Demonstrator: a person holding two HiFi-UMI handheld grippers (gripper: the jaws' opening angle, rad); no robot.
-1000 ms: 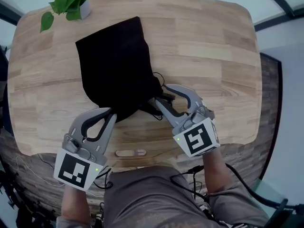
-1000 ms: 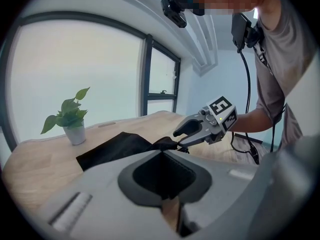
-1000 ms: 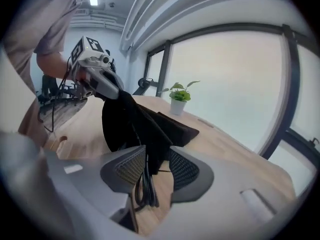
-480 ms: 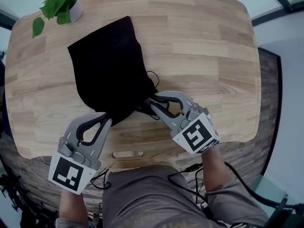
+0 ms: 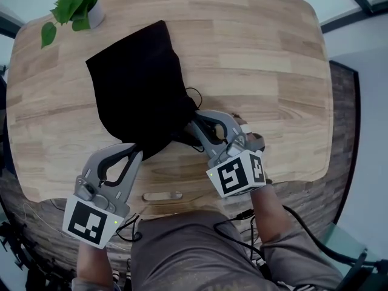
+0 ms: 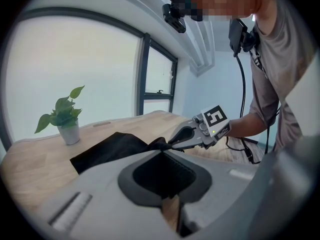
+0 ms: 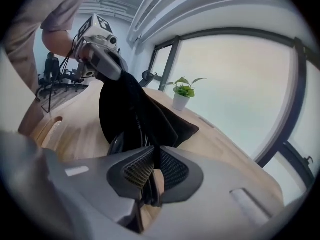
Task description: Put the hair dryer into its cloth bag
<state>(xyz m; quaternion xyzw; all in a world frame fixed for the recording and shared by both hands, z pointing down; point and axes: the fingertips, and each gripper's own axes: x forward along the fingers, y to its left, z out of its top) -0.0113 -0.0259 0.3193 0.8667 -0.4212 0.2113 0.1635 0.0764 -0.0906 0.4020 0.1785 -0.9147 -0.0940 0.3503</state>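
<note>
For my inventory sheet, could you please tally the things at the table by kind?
Bag: 1
Plant: 1
Grippers: 2, left and right; the right's jaws have just been closing on the bag
Total: 4

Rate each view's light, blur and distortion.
Head view: dim, even light, table edges bowed by the lens, black bag a detail-less mass. Left gripper view: window blown out, dark fisheye corners. Right gripper view: same corners, bright window, plant fairly sharp.

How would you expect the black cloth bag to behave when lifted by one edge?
Probably floppy: in the right gripper view the cloth bag hangs in folds from the left gripper. Likely light, as that pinch alone raises its edge. Unlikely to roll: the rest lies flat on the table.
</note>
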